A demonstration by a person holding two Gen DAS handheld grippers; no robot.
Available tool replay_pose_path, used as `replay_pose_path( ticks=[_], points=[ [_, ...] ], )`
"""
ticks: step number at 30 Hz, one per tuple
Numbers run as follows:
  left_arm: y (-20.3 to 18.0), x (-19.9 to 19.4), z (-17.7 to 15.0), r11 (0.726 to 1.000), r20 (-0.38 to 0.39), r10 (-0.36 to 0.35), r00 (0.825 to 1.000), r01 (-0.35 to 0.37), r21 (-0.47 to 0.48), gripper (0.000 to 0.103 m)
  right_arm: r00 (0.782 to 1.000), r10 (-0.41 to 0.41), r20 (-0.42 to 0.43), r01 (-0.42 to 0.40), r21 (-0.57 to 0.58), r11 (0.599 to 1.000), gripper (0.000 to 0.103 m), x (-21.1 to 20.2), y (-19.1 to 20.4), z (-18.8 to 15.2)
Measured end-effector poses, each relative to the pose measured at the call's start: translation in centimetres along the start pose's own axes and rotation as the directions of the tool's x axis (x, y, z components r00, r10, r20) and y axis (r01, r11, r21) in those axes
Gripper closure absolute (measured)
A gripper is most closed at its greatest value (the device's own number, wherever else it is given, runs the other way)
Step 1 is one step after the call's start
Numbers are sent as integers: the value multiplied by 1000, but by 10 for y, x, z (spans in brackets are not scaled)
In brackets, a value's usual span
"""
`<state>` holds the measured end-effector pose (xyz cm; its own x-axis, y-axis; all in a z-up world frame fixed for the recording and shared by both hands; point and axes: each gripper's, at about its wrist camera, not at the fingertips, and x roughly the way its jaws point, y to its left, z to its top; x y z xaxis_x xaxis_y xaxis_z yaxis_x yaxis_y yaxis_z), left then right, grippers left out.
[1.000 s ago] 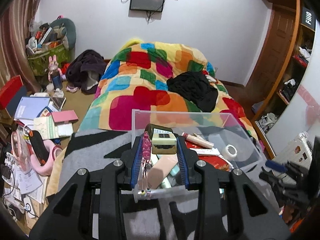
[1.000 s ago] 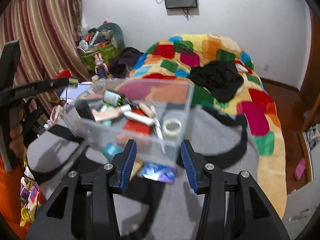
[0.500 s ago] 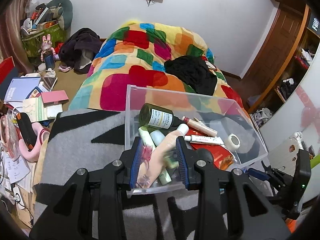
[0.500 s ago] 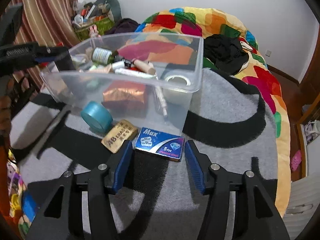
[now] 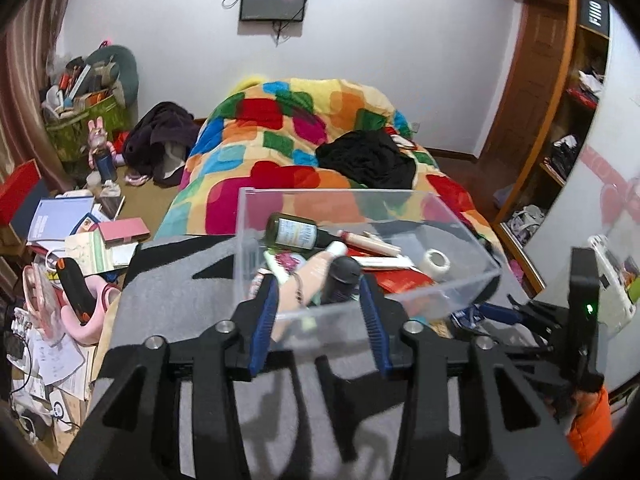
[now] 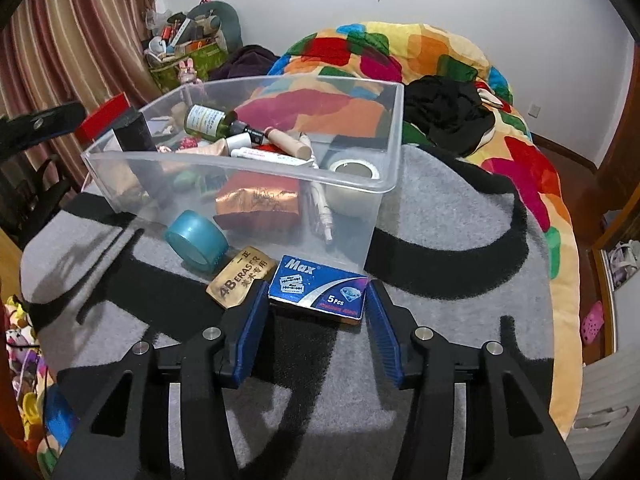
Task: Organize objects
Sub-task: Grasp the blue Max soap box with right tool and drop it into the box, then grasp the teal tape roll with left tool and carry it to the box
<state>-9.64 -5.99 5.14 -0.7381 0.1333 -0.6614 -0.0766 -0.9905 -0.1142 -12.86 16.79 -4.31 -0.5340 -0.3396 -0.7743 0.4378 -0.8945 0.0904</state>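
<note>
clear bin (image 6: 384, 184) wall behind blue box (image 6: 318, 288), bare blanket (image 6: 460, 320) rightward

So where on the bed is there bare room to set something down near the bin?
Free: the grey blanket right of the clear bin, up to the colourful quilt, and the stretch left of the teal tape roll. Crowded: the bin's front, with tape, eraser and blue blade box.

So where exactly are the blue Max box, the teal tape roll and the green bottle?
blue Max box (image 6: 318, 289): right wrist view, middle of its printed top.
teal tape roll (image 6: 196, 240): right wrist view, its outer band.
green bottle (image 6: 208, 121): right wrist view, its white label.
</note>
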Motion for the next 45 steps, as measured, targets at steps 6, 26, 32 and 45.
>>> replay_pose_path(
  ticks=[6, 26, 32, 45],
  points=[
    [-23, -2, -11, 998, -8, -57, 998, 58, 26, 51, 997, 18, 73, -20, 24, 1000, 57, -27, -5, 3],
    [-66, 103, -41, 993, -274, -117, 954, 111, -39, 54, 981, 6, 196, -15, 42, 999, 57, -61, -12, 26],
    [-64, 101, -42, 992, -266, -126, 956, 119, -44, 63, 983, 20, 183, -27, 37, 999, 57, -45, -7, 47],
    [-45, 79, -51, 991, -215, -130, 968, 120, -59, 63, 993, 41, 107, -43, 10, 999, 56, -10, 12, 62]
  ],
)
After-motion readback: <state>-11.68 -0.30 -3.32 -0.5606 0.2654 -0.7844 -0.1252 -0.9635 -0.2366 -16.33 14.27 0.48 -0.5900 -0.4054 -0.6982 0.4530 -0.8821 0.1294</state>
